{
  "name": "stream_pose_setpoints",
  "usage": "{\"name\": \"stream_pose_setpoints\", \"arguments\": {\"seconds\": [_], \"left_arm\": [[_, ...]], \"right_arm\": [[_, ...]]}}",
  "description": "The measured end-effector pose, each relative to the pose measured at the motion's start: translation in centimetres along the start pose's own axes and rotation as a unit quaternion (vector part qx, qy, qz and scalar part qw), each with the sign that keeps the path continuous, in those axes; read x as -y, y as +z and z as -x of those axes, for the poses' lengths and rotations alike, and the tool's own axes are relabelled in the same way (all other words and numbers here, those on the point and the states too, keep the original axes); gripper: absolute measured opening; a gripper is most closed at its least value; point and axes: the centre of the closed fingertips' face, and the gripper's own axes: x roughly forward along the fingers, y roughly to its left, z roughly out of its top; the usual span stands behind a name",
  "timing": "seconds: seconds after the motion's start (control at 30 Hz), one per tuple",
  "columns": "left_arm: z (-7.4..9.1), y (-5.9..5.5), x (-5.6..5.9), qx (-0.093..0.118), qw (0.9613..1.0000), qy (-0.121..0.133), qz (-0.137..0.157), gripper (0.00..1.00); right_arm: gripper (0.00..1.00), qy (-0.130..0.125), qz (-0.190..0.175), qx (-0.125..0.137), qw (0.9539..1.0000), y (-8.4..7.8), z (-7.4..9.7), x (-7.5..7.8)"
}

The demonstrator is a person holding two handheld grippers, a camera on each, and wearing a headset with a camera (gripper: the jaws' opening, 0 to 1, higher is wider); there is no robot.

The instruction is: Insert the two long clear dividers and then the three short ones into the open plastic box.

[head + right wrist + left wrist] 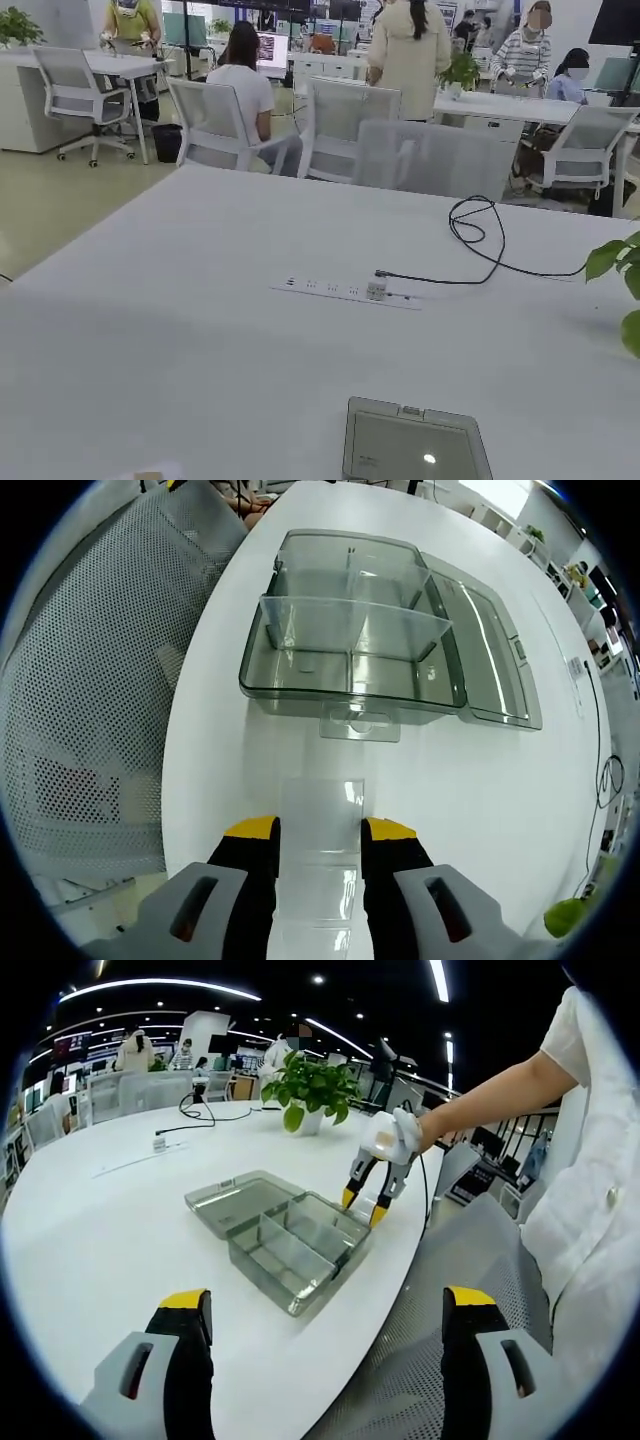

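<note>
The clear plastic box (pixel 300 685) lies open on the white table, its lid (pixel 495 650) folded flat beside it. A long clear divider (pixel 350 620) stands inside, with a shorter cross piece below it. My right gripper (pixel 319 830) is just short of the box's front latch, shut on a flat clear divider (pixel 322 810). In the left gripper view the box (pixel 290 1250) sits near the table edge. The right gripper (pixel 363 1207) hangs over its far right end. My left gripper (pixel 328 1298) is open and holds nothing, well back from the box. The head view catches the lid (pixel 415 445).
A potted plant (pixel 305 1090) stands behind the box. A power strip (pixel 345 291) with a black cable (pixel 480 240) lies mid-table. Mesh chairs (pixel 430 155) and people are beyond the far edge. The table edge (pixel 190 710) runs close to the box.
</note>
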Motion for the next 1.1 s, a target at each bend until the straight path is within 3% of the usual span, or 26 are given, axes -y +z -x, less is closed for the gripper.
{"name": "stream_pose_setpoints", "arguments": {"seconds": [0.27,0.37,0.5,0.7,0.77,0.87,1.03,1.1], "left_arm": [[-0.3,-0.6,0.2,-0.002,1.0,-0.003,0.004,0.97],[-0.3,-0.4,0.2,0.0,1.0,-0.005,0.004,0.98],[0.0,0.7,0.2,0.007,1.0,-0.003,0.005,0.96],[0.1,4.0,0.3,0.047,0.9982,-0.002,0.037,0.92],[-0.1,5.5,0.5,0.069,0.996,-0.008,0.056,0.91],[-0.4,7.8,1.3,0.097,0.99,-0.028,0.099,0.87],[-1.3,9.6,2.9,0.099,0.9836,-0.058,0.139,0.8],[-1.8,10.6,3.8,0.107,0.976,-0.082,0.171,0.74]], "right_arm": [[0.33,-0.022,-0.008,0.002,0.9997,0.1,0.5,0.1],[0.33,-0.029,-0.012,0.007,0.9995,0.3,1.2,0.0],[0.33,-0.052,-0.016,0.018,0.9984,0.8,3.0,0.3],[0.33,-0.099,-0.002,0.042,0.9942,3.4,7.1,0.7],[0.33,-0.113,0.001,0.053,0.9922,4.7,8.6,0.6],[0.33,-0.135,0.015,0.064,0.9886,6.6,10.9,0.6],[0.33,-0.157,0.03,0.083,0.9836,10.1,13.9,-0.5],[0.33,-0.165,0.038,0.086,0.9819,11.0,14.6,-0.7]]}}
